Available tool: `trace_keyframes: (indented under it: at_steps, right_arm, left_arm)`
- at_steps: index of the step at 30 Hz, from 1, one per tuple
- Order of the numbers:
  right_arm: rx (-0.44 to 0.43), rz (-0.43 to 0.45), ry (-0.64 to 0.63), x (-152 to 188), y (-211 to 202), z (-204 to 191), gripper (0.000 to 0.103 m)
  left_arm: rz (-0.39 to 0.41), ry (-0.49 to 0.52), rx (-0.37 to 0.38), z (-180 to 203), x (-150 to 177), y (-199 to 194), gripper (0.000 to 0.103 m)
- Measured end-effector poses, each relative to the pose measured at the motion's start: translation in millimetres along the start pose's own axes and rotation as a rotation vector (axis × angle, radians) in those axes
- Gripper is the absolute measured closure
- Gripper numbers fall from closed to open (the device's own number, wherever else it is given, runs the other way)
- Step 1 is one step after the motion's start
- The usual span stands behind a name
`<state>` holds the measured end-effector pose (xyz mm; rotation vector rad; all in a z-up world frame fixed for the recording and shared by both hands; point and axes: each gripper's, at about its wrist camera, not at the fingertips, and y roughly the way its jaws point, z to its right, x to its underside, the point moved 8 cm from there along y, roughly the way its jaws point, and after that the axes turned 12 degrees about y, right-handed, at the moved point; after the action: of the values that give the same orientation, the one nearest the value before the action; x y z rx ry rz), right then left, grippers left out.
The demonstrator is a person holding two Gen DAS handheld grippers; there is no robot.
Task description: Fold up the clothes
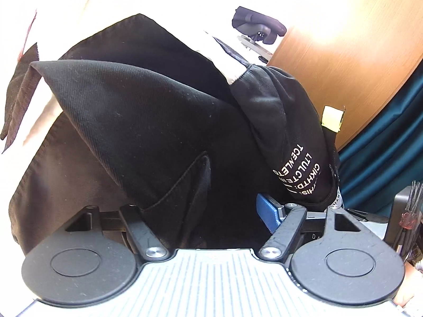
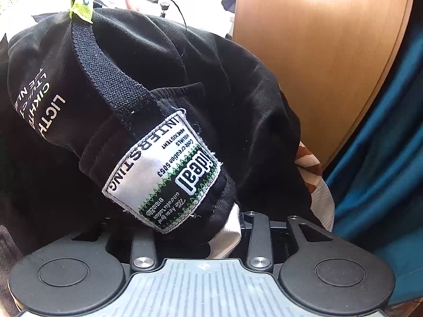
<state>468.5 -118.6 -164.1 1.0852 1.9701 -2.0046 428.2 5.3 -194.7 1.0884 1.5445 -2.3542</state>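
A black garment (image 1: pixel 137 121) with white lettering and a small yellow tag (image 1: pixel 331 119) is heaped right in front of my left gripper (image 1: pixel 211 211). Its jaws stand wide apart. The blue right finger pad (image 1: pixel 267 215) shows, while a fold of cloth hides the left finger and sags into the gap. In the right wrist view the same black garment (image 2: pixel 211 79) covers my right gripper (image 2: pixel 195 227). Its woven white label (image 2: pixel 164 169) lies just above the jaws, which stand close together around the bunched cloth. Both fingertips are hidden.
A white table surface (image 1: pixel 79 0) lies beyond the garment, with a dark device (image 1: pixel 259 26) at its far side. A wooden panel (image 2: pixel 317 52) stands to the right. Teal fabric (image 2: pixel 383 145) fills the right edge, and a brown-and-white patterned cloth (image 2: pixel 314 174) lies under the garment.
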Motion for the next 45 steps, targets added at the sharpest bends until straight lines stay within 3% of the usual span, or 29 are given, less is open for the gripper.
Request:
trace_keyframes:
  at_steps: [7, 9, 11, 12, 14, 16, 18, 22, 25, 33, 37, 45]
  right_arm:
    - [0.011, 0.002, -0.004, 4, -6, -7, 0.069]
    - [0.013, 0.005, -0.003, 2, -4, -9, 0.069]
    - [0.018, 0.008, 0.003, 0, -1, -11, 0.066]
    - [0.021, 0.008, 0.008, 0, -2, -12, 0.065]
    - [0.034, 0.01, 0.016, 1, -2, -12, 0.058]
    - [0.04, 0.008, 0.02, 1, -3, -13, 0.057]
    - [0.037, 0.003, 0.012, 2, -5, -15, 0.057]
    - [0.03, 0.004, 0.017, 3, -9, -19, 0.057]
    - [0.033, 0.012, 0.037, 5, -13, -22, 0.057]
    - [0.037, 0.01, 0.013, 7, -24, -34, 0.061]
    - [0.024, 0.004, -0.006, 8, -30, -45, 0.076]
    - [-0.006, 0.017, -0.047, 6, -56, -59, 0.086]
  left_arm:
    - [0.008, -0.017, -0.01, -16, -3, 7, 0.029]
    - [0.011, -0.018, -0.021, -18, 8, -16, 0.041]
    - [0.01, -0.018, -0.038, -22, 11, -20, 0.062]
    - [0.015, -0.017, -0.035, -22, 11, -21, 0.066]
    - [0.031, -0.005, -0.013, -19, 12, -25, 0.092]
    - [0.042, 0.034, 0.023, -11, 12, -30, 0.095]
    - [0.061, 0.083, 0.087, 0, 8, -39, 0.096]
    - [0.134, 0.196, 0.108, 23, -5, -56, 0.097]
    - [0.195, 0.17, 0.107, 26, -12, -64, 0.097]
    - [0.228, 0.173, 0.078, 28, -14, -79, 0.097]
    - [0.229, 0.162, 0.076, 26, -13, -82, 0.097]
    - [0.305, 0.154, 0.093, 31, -25, -104, 0.097]
